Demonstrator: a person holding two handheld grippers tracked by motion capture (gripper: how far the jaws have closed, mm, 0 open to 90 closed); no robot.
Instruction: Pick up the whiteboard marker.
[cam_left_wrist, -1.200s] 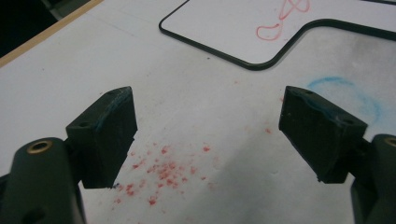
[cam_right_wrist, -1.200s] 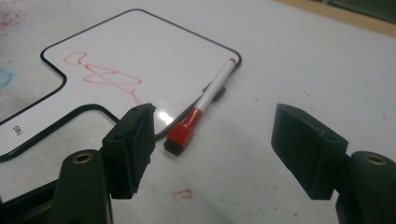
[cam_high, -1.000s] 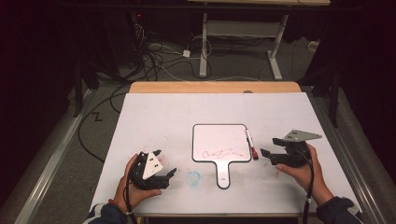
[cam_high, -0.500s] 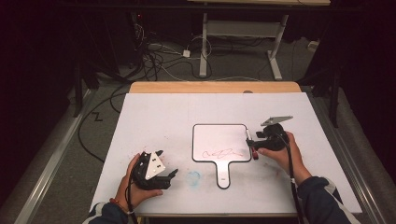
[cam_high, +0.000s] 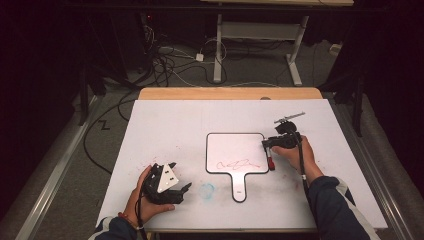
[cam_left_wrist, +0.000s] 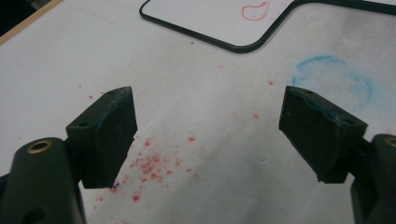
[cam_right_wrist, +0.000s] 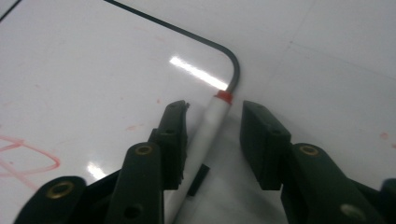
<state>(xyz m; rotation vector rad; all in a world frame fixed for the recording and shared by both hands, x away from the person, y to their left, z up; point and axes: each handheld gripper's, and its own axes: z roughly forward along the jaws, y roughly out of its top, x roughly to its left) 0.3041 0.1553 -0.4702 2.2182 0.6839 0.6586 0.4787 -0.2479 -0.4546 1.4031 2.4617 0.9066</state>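
Right gripper (cam_right_wrist: 210, 135), lower centre: jaws, just closing, straddle the slim white red-capped marker (cam_right_wrist: 205, 135) mid-barrel, not yet pinching; light, rigid, slippery, likely to roll. Left gripper (cam_left_wrist: 210, 135) wide open, empty.

1. L gripper (cam_high: 172, 187) sits near the table's (cam_high: 165, 125) front-left corner, held from behind by the L hand (cam_high: 142, 200). Jaws wide apart, nothing betw. them, pointing toward the table's middle.
2. R gripper (cam_high: 267, 146) is right of the table's centre, R hand (cam_high: 295, 155) wrapped round its body, sleeve coming in from the front edge.
3. R jaws have just been closing; a marker (cam_right_wrist: 205, 135) lies betw. them, left pad at its side, right pad w/ a gap.
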